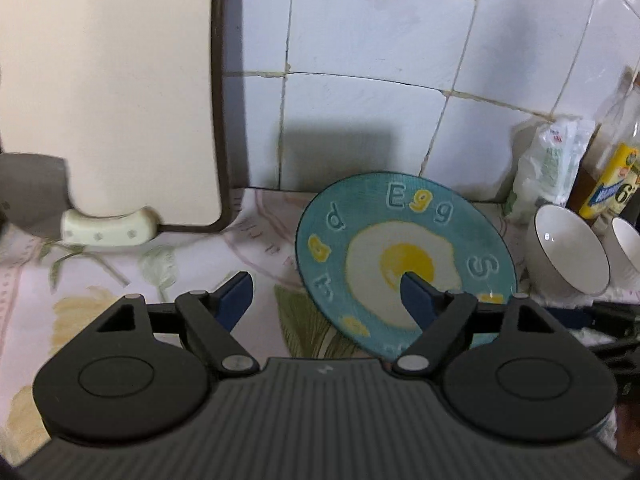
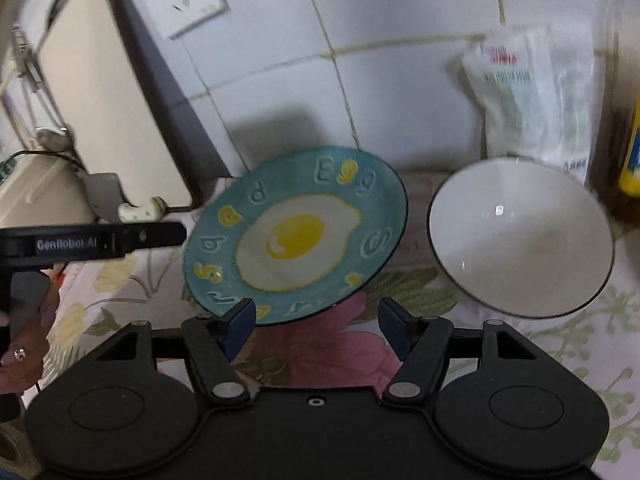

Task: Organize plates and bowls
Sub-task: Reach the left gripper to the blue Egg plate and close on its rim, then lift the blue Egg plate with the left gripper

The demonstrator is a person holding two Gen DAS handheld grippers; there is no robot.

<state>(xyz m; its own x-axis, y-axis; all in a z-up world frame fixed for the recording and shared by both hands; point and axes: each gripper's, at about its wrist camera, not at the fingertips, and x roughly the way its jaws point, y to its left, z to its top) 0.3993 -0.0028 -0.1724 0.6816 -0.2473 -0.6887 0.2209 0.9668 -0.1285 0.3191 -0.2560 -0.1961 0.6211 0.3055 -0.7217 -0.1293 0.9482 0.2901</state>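
Note:
A teal plate (image 1: pixel 472 216) with a fried-egg picture and raised letters rests on the floral cloth; it looks tilted toward me. My left gripper (image 1: pixel 328 300) is open at its near left rim, with the right finger in front of the yolk. My right gripper (image 2: pixel 318 324) is open just short of the plate (image 2: pixel 296 236), whose near rim sits beside the left finger. A white bowl (image 2: pixel 520 240) with a dark rim stands right of the plate. The left wrist view shows that bowl (image 1: pixel 568 252) with a second white bowl (image 1: pixel 626 244) behind it.
A cream cutting board (image 1: pixel 120 100) leans on the tiled wall at the left, with a cleaver (image 1: pixel 108 228) at its foot. A white bag (image 2: pixel 532 96) and a yellow-labelled bottle (image 1: pixel 616 176) stand at the back right. A hand (image 2: pixel 24 340) holds the left gripper's handle.

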